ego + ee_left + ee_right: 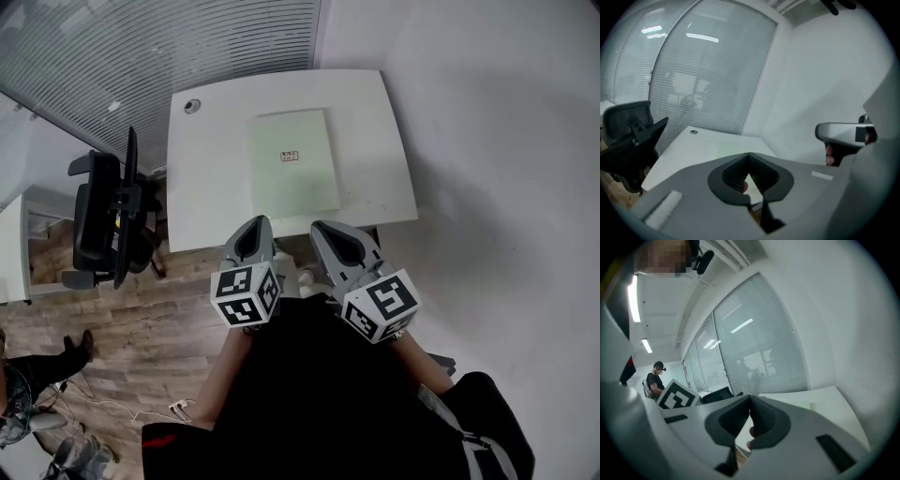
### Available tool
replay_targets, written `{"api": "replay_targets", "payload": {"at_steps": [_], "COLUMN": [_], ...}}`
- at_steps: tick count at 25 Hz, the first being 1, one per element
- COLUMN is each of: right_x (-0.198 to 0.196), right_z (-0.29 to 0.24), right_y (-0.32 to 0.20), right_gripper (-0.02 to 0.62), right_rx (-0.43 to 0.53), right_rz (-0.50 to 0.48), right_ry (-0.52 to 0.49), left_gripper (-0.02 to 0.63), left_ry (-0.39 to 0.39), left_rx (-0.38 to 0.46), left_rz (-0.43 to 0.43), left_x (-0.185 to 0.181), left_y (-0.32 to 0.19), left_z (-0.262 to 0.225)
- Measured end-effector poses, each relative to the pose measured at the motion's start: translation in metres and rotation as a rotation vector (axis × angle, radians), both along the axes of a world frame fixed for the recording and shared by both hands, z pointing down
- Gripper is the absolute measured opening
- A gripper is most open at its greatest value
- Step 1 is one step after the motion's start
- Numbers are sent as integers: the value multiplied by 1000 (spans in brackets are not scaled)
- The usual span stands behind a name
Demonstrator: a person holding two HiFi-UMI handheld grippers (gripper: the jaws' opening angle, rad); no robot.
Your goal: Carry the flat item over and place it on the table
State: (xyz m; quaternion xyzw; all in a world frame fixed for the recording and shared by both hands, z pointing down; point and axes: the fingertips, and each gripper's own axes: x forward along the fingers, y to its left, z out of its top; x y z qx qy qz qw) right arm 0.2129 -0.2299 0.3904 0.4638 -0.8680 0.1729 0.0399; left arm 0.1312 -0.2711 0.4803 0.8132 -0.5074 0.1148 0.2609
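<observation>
A pale green flat sheet (pixel 292 161) with a small printed label lies in the middle of the white table (pixel 202 197). Both grippers hover side by side just off the table's near edge, apart from the sheet. My left gripper (pixel 255 223) is shut with nothing between its jaws; in the left gripper view its tips (pixel 749 154) meet above the table (pixel 689 150) and the sheet (pixel 731 151) shows faintly beyond. My right gripper (pixel 323 228) also has its jaws together and empty, and they meet (pixel 750 397) in the right gripper view.
A black office chair (pixel 108 220) stands left of the table. A glass wall with blinds (pixel 141 47) runs behind it, and a white wall (pixel 497 141) closes the right side. A round cable hole (pixel 192 106) marks the table's far left corner. A person (pixel 656 378) stands far off.
</observation>
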Motion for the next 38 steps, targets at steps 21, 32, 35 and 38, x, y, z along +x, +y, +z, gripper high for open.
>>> {"api": "replay_targets", "payload": {"at_steps": [21,32,35,38], "right_x": [2,2,4,5], "right_z": [-66,-63,-60,-60], "right_y": [25,28,28,30], "right_gripper": [0,0,0,0], "right_rx": [205,196,189,190], "right_rz": [-39,-27,-18,-21], "right_ry": [-68,-41,-43,-36], "left_gripper": [6,6,6,5], "left_ry": [226,77,40,52], "left_rx": [324,434,445,409], "left_rz": [188,175,173,168], "left_x": [39,39,41,41], "left_y": [60,58,58,58], "left_z": [-119,-133,-130,-123]}}
